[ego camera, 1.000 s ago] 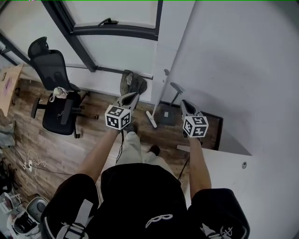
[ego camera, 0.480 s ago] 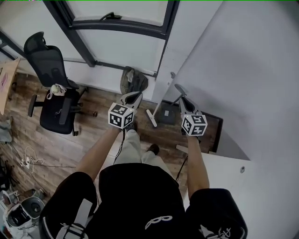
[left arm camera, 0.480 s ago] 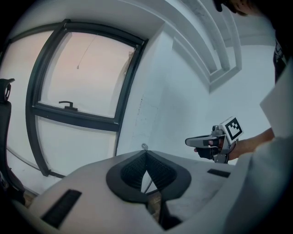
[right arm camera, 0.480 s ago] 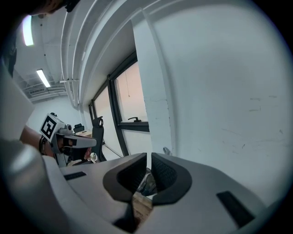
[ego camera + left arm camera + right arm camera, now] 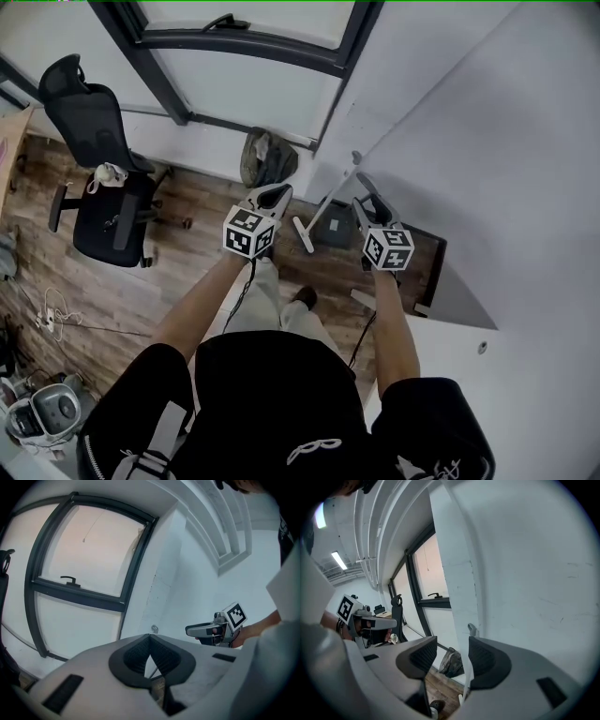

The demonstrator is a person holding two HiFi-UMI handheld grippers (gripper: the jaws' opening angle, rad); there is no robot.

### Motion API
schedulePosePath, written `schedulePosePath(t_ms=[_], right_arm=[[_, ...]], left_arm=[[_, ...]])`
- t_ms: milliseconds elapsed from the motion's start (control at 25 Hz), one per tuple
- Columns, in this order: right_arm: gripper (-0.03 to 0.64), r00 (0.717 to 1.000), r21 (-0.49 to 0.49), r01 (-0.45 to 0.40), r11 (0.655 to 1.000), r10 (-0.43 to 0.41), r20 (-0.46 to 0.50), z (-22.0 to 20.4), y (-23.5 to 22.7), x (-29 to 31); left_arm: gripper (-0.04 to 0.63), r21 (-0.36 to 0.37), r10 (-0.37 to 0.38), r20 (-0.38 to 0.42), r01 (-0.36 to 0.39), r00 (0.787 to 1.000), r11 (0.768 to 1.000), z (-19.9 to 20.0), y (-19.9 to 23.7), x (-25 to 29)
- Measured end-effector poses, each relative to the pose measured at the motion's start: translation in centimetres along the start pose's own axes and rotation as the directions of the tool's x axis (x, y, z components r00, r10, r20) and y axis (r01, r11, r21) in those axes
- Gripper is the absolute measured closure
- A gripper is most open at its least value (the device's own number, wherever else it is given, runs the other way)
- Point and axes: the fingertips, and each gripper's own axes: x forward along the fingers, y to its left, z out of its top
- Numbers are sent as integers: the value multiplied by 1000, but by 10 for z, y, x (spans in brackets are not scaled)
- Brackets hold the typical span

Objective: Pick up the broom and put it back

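Since a second back both hand-held grippers have pushed in toward the far wall. The right hand-held gripper point(image 5: 453, 645) has gone from pinched to jaws opening wide. The broom point(image 5: 327, 199) handle stands between them, just beside the right pad, and we see no pad pressing on it. The left hand-held gripper point(image 5: 150, 638) is closed tip to tip, holding nothing. The broom leans at far right into the white wall point(image 5: 450, 112) corner beside the window point(image 5: 253, 84), head down on the wood floor point(image 5: 197, 248), just beside a flat grey pan point(image 5: 334, 230). We judge it light and stiff: a thin smooth white tube, likely slick in the pads, and a long lever that will swing if taken at an end. Best hold is the upper-mid shaft, pads square across the tube, not the hook end on top. Leaned like this it could slide along the wall. Writing: none legible, only square markers on the cubes point(image 5: 387, 248) and a pale loop emblem on the person's dark top point(image 5: 316, 445).
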Motion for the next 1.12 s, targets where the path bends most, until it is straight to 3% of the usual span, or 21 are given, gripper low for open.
schedulePosePath(t_ms=[280,720,1120], right_arm=[[414,999,23,26,999,-25,-37,-10,-10,35],[414,991,-11,79,997,-79,-111,-29,-30,87],[414,980,36,102,994,-95,-176,-50,-53,130]], left_arm=[[578,23,-15,-23,16,1000,1000,-6,14,17],[578,-31,17,-36,-18,999,999,-17,42,40],[577,-29,3,-61,-4,998,1000,-18,55,69]])
